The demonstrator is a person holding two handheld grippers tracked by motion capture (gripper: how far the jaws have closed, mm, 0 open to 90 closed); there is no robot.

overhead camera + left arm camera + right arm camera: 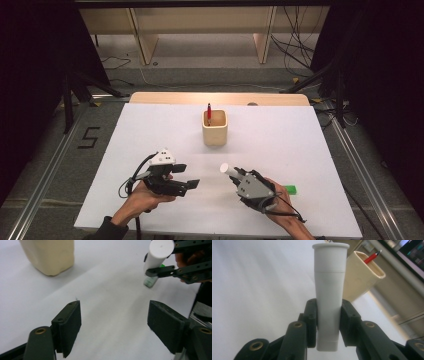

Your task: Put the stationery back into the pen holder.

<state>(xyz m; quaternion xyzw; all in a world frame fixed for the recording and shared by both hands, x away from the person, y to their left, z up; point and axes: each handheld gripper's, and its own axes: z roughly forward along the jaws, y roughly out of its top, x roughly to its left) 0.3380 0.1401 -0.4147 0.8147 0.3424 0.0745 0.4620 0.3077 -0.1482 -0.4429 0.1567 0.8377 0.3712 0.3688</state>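
- the right gripper (234,174) is clamping the white tube (329,290), lifted off the table (150,130).
- the left gripper (113,322) is gaping wide, empty.
- the red pen (209,113) is already sitting in the holder (215,131); the tube is likely going next.

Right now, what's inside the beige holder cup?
One red pen stands inside the beige holder cup, leaning against the far-left corner, its top sticking out above the rim. The cup's walls hide the pen's lower part and the cup's bottom.
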